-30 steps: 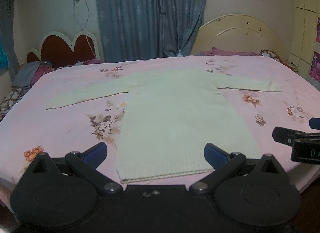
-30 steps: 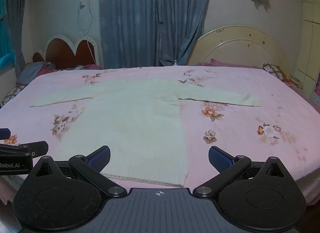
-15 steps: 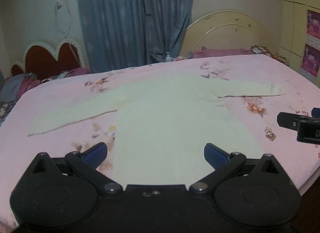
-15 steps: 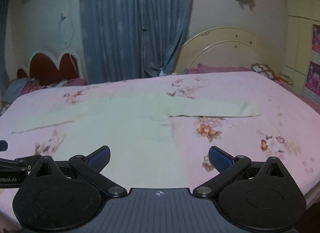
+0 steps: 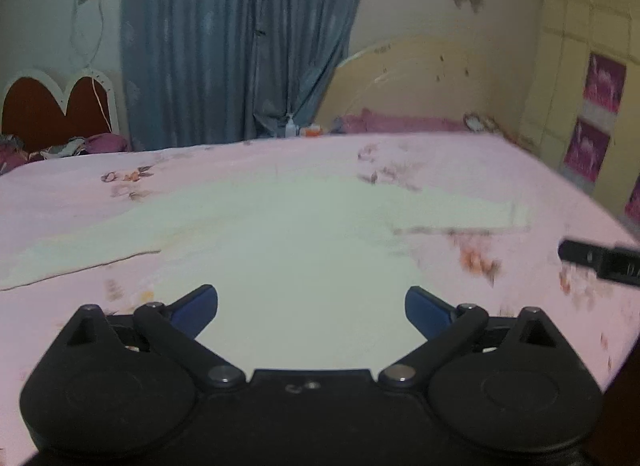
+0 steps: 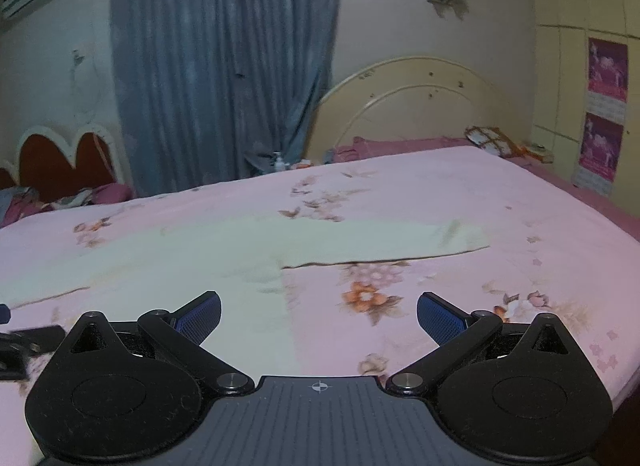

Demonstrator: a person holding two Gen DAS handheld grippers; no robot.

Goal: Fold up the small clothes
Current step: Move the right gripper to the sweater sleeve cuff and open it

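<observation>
Both tools, left tool [image 5: 311, 306] and right tool [image 6: 319, 314], hang released above the pale sweater [image 5: 304, 250] spread on the bed [image 6: 520, 205].

The left gripper [image 5: 311, 308] hangs with its jaws spread wide, holding nothing. The right gripper [image 6: 319, 316] is level beside it, equally wide and empty.

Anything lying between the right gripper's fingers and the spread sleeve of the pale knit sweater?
Only bare pink floral bedsheet, seen from the right wrist: right gripper open, sleeve flat beyond it.
</observation>
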